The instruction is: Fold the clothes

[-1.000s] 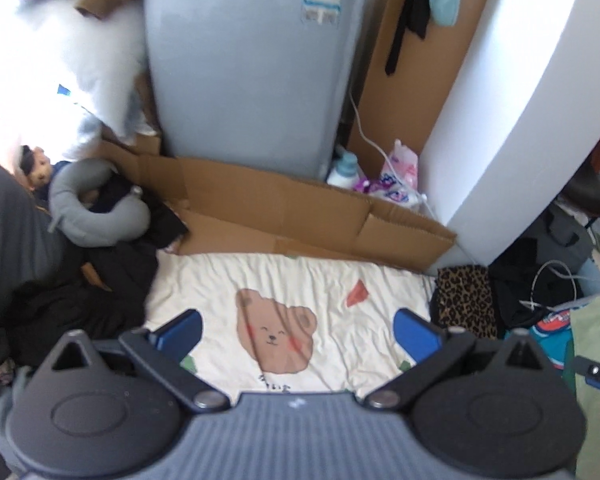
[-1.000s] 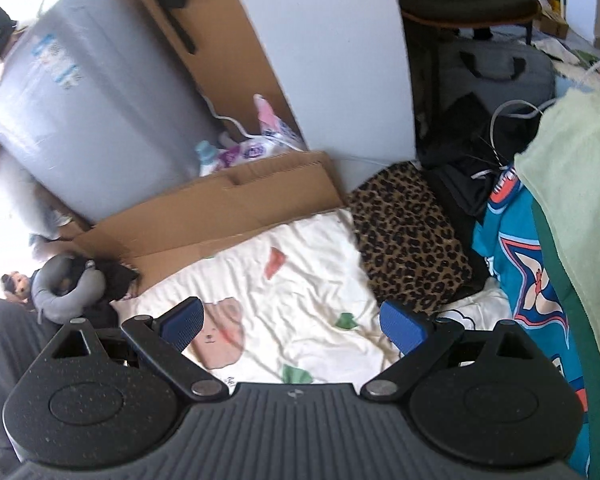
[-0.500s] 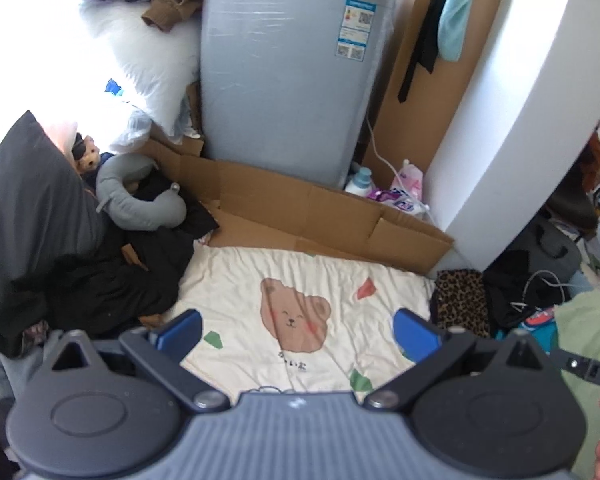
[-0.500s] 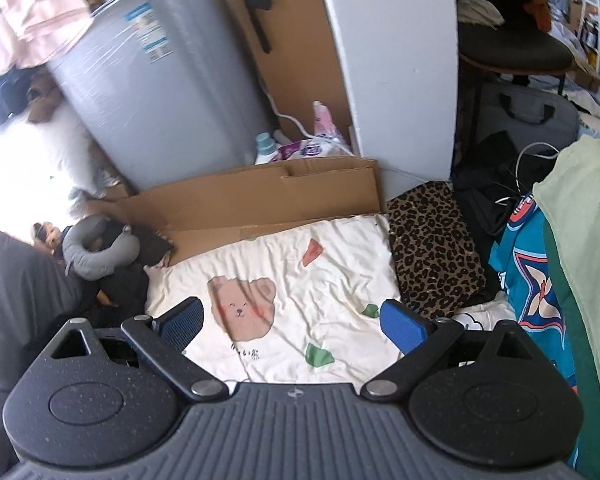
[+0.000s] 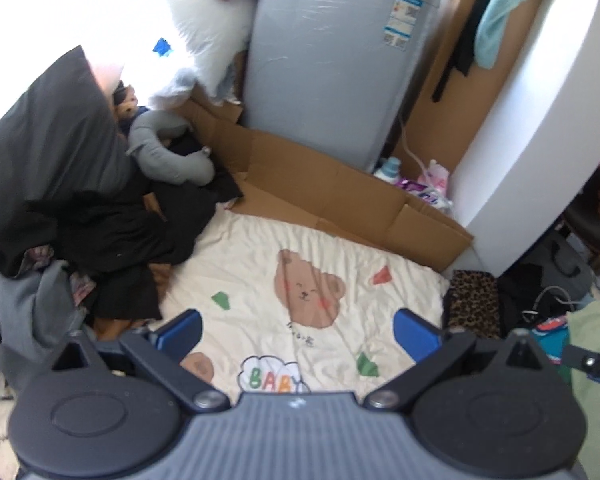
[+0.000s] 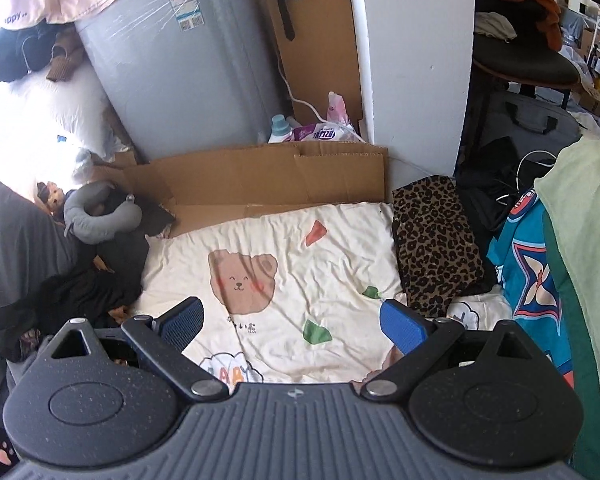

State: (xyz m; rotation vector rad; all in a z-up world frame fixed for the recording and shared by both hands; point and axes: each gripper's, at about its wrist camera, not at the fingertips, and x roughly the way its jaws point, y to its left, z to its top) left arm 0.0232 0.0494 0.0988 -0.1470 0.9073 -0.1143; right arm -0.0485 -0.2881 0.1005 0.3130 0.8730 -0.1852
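A cream blanket with a brown bear print lies flat on the floor. A heap of dark clothes sits along its left side. On the right lie a folded leopard-print piece, a teal printed garment and a pale green cloth. My left gripper hangs above the blanket's near part, open and empty. My right gripper hangs above the same blanket, also open, holding nothing.
A grey appliance stands at the back behind flattened cardboard. A white wall corner rises at right. A grey neck pillow and dark pillow lie at left. Bags and cables crowd the far right.
Both grippers have risen and pulled back from the blanket, so more of the room and the blanket's near end shows. Both stayed open.
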